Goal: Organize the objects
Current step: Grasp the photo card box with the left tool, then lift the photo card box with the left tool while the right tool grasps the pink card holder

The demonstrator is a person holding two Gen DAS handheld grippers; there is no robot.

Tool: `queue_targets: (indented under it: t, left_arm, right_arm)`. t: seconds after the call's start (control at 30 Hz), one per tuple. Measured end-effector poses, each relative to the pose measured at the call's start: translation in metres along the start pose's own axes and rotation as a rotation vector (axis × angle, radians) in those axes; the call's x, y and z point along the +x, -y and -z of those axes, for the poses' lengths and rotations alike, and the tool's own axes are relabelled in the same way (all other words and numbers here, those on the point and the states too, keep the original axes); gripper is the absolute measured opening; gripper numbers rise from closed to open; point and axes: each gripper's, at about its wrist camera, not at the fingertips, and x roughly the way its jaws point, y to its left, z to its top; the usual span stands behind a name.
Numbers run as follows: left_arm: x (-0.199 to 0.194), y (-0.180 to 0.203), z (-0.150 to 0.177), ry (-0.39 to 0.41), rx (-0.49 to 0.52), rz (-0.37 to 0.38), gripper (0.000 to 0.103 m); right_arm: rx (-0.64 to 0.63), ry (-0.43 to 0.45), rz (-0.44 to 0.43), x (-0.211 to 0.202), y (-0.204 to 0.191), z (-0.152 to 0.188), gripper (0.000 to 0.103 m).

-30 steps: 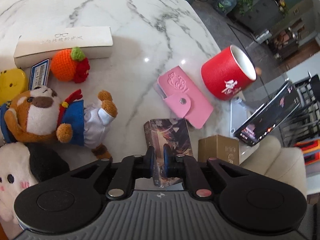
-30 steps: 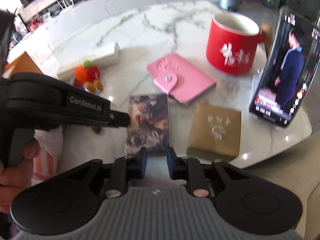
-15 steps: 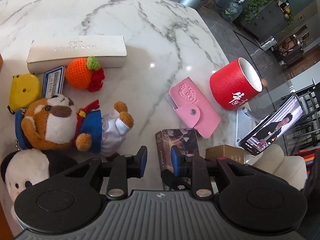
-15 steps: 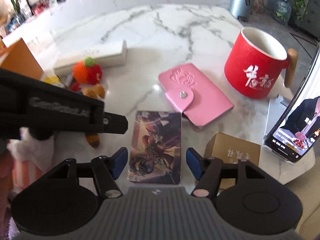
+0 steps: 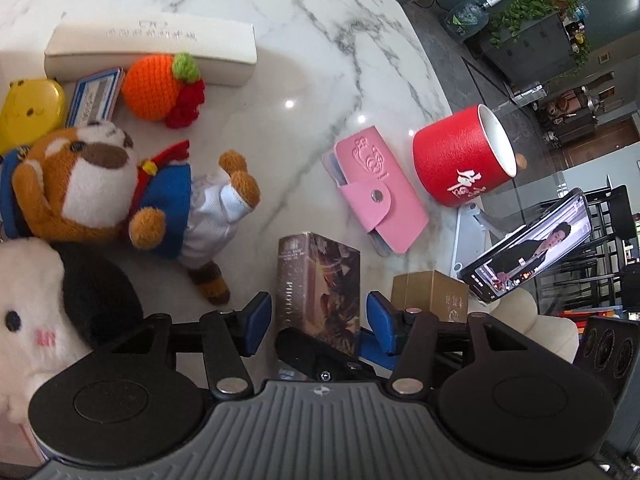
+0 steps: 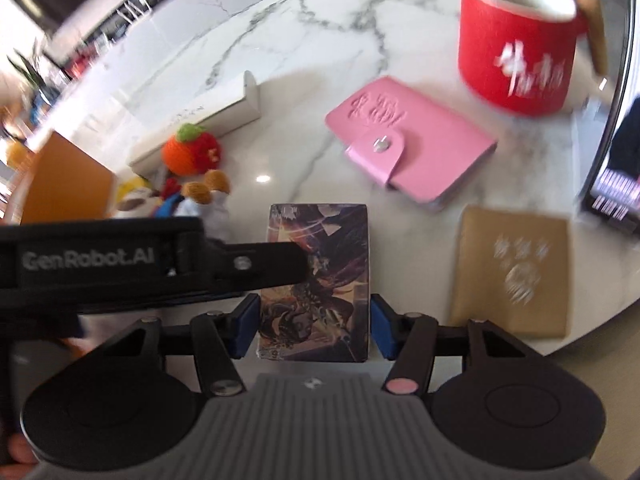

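Card box (image 6: 316, 280), the dark illustrated one, is seen lying flat near the front edge of the counter (image 5: 328, 56), its long axis running from near to far, straight ahead of both sets of fingers. From the left, the left gripper (image 5: 316, 328) is placed over it with its fingers opening, wide of the box on both sides and not pressing it. To the right, the right gripper (image 6: 314, 326) is set around the near end of the box; its fingers are closing, with the box between them, and a slim gap is judged to remain on each side.
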Motion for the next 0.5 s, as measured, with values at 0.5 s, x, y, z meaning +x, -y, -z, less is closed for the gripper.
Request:
queue_targets:
  t: [0.5]
  left_arm:
    - [-0.018, 0.014, -0.006, 0.090, 0.102, -0.086, 0.026]
  right_arm:
    - [-0.170, 0.064, 0.042, -0.018, -0.019, -0.007, 0.069]
